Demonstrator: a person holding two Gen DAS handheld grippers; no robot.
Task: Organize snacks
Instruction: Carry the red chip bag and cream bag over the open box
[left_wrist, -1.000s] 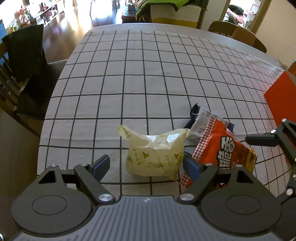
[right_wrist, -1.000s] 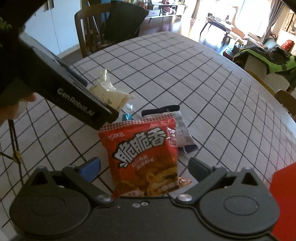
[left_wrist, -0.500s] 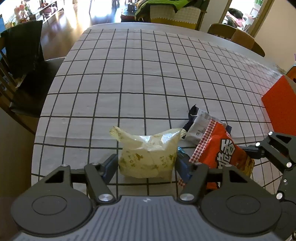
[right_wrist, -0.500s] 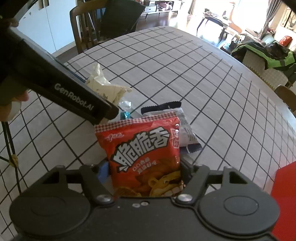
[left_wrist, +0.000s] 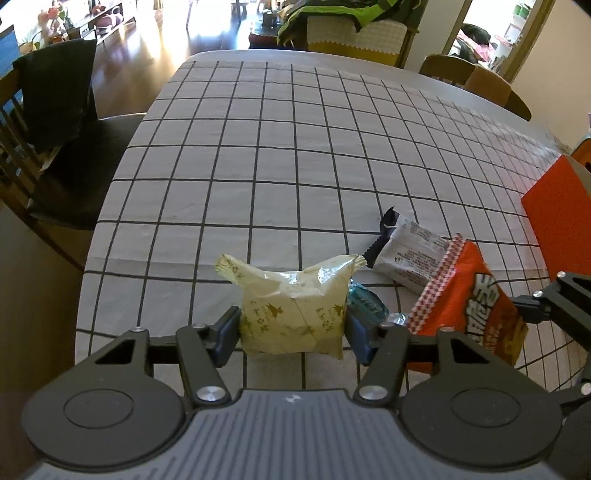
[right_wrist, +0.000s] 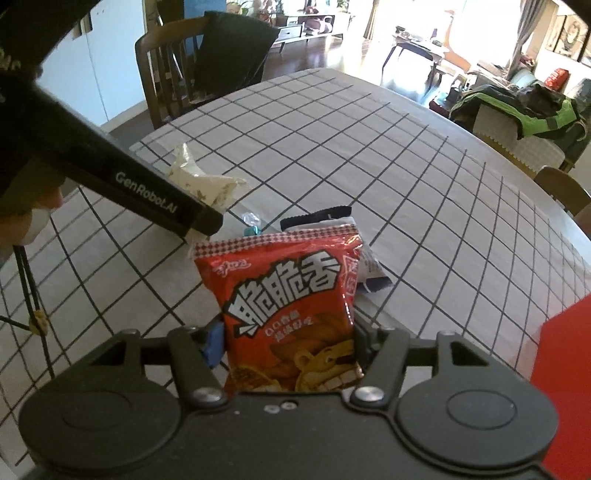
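Snacks lie in a small cluster at the near edge of the checked table (left_wrist: 295, 155). Left gripper (left_wrist: 291, 332) has the pale yellow bag (left_wrist: 291, 314) between its blue pads, jaws about half open and closing, pads touching both sides of the bag. Right gripper (right_wrist: 288, 343) does the same with the red chip bag (right_wrist: 291, 306), its jaws closing on the lower part of the bag, pads against both edges.

Both bags look light, air-puffed and crinkly, so they likely give under pressure. A hard squeeze could crush the contents or pop a seal. The glossy red film looks slippery; gripping low across the full width, as now, seems safer than pinching a corner. The yellow bag is softer and creased, and a hold at mid-body should do.

A white-and-black packet (left_wrist: 410, 254) lies just beyond, partly under the red bag, with a small blue candy (left_wrist: 365, 304) between the two bags. A red box (left_wrist: 557, 218) stands at the right.
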